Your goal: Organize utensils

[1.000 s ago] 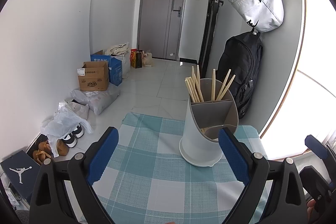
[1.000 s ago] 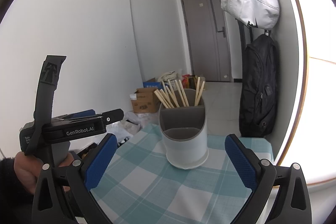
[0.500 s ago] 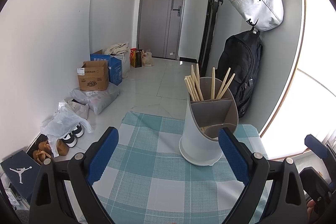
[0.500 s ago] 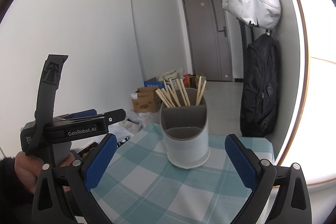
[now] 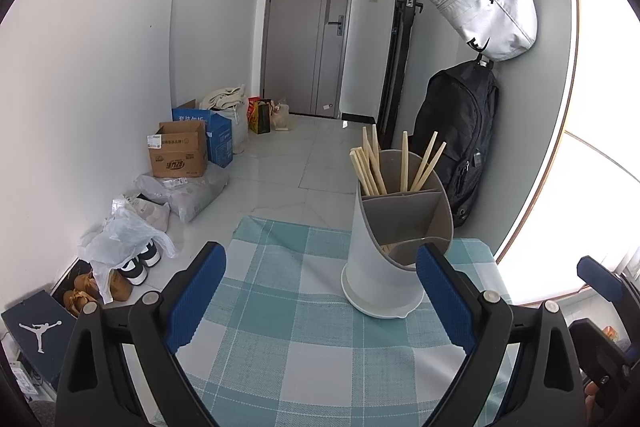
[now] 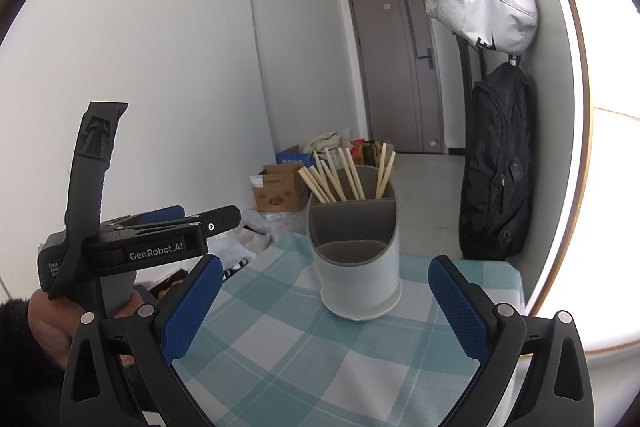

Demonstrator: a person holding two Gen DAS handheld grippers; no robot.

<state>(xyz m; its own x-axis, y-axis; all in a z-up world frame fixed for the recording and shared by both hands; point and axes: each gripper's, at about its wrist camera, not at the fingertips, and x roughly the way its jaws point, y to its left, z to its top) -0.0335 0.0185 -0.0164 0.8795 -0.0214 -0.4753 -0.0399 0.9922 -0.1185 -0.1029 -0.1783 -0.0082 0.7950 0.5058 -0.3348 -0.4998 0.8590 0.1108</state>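
Observation:
A white and grey utensil holder point(image 5: 390, 247) stands on the checked tablecloth point(image 5: 296, 339); it also shows in the right wrist view point(image 6: 356, 267). Several wooden chopsticks point(image 5: 372, 167) stand in its two rear compartments, also seen in the right wrist view point(image 6: 340, 175). Its front compartment looks empty. My left gripper point(image 5: 320, 301) is open and empty, just short of the holder. My right gripper point(image 6: 326, 307) is open and empty, facing the holder. The left gripper's body point(image 6: 132, 251) shows at the left of the right wrist view.
The small table point(image 6: 496, 271) stands against the wall by a black backpack point(image 5: 460, 147) and a hanging white bag point(image 5: 492, 3). Cardboard boxes point(image 5: 180, 155), plastic bags and shoes point(image 5: 136, 263) lie on the floor to the left. The table's far edge drops to the tiled floor.
Both views shift slightly; the holder sits a little lower and closer in the left view. Both grippers stay open and empty.

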